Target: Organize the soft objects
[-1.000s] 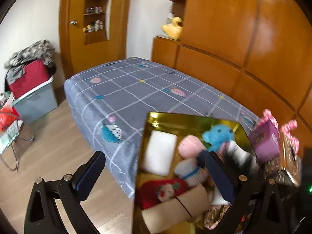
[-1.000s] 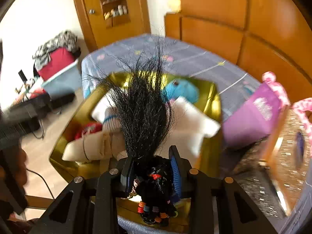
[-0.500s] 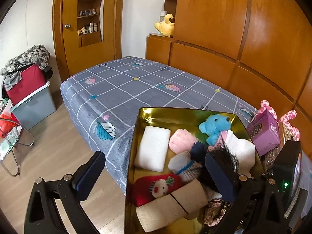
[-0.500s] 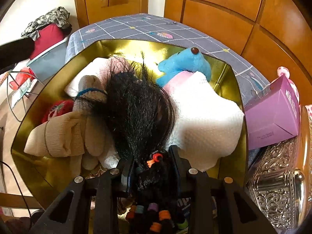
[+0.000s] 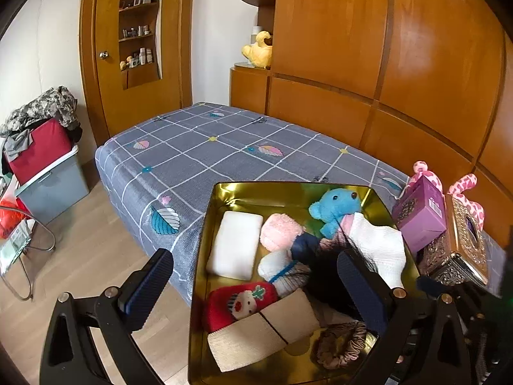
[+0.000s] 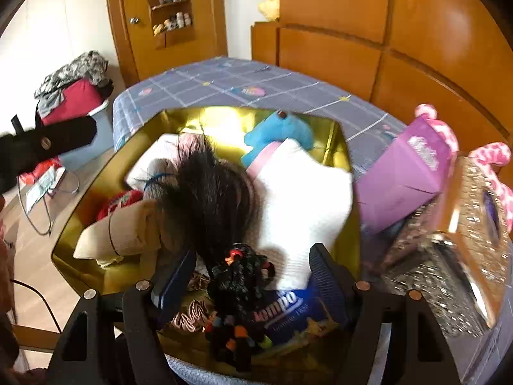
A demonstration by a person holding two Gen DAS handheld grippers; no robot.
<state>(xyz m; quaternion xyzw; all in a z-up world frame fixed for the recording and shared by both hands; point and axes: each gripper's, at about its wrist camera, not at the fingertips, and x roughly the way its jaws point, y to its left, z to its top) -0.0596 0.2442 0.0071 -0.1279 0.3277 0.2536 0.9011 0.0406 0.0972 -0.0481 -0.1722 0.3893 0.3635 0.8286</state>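
- Lying in the near part of the gold tray (image 6: 96, 173), the black hairpiece (image 6: 218, 199) fans its strands over the beige cloth roll (image 6: 125, 231) and the white cloth (image 6: 301, 199).
- We see our right gripper (image 6: 253, 276) opening, its pads clear of the hairpiece's beaded end between them.
- Our left gripper (image 5: 256, 285) hangs spread wide at the tray's near left side, gripping nothing.
- Farther in the tray sits a blue plush bear (image 5: 336, 208); the tray rests on the grey checked bed (image 5: 198, 147).
- Right of the tray stands a purple box (image 6: 404, 176).
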